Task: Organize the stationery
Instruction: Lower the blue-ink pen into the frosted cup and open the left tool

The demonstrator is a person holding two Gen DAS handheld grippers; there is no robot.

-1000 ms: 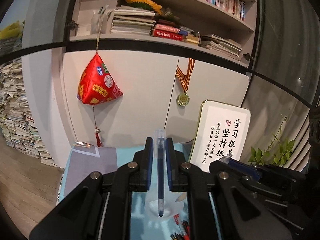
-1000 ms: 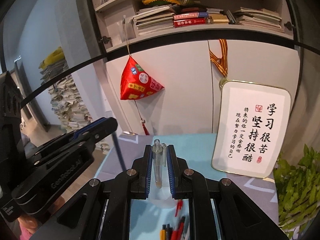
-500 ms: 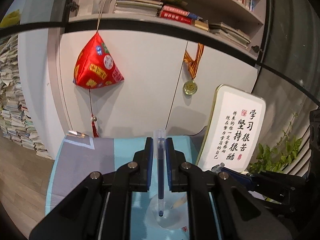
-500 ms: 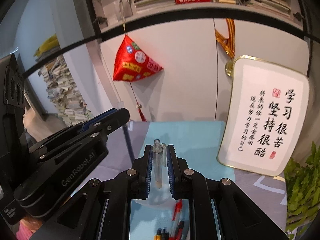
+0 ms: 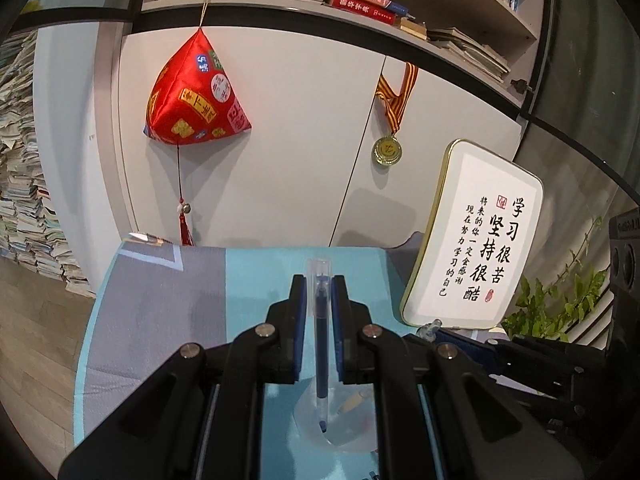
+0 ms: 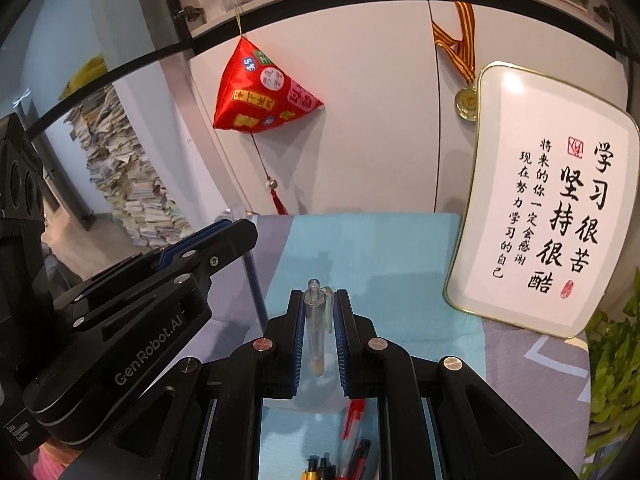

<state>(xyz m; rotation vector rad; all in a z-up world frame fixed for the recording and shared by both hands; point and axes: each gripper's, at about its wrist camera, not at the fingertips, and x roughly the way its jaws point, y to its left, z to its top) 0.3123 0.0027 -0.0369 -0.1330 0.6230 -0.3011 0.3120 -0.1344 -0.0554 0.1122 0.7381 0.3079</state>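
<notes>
Right now both tools are busy at once. In the left wrist view, the left gripper (image 5: 320,292) has its jaws clenched on a blue-ink pen (image 5: 321,344) with a clear barrel, held upright so that the cap end rises a little above the fingertips and the tip reaches down into a clear plastic cup (image 5: 340,420) standing on the teal and grey table mat (image 5: 160,312). A second, pale-tipped pen already leans inside that cup. In the right wrist view, the right gripper (image 6: 319,308) is likewise closed around a transparent click pen (image 6: 314,328), upright between the blue pads, its clip facing right and its button end poking above the fingers. Below it, near the bottom edge of that view, several loose pens (image 6: 352,440), red, black and one with a yellow end, lie together on the mat. The left tool's black body crosses the left side of the right wrist view, just beside the right one, with the blue pen's barrel hanging beneath it. Behind the mat, a framed calligraphy sign (image 6: 552,216) leans against the white cabinet, next to a gold medal (image 5: 387,150) on a striped ribbon and a red fabric ornament (image 5: 194,96) hanging from the shelf above. Green leaves (image 5: 556,304) show at the right of the table.
</notes>
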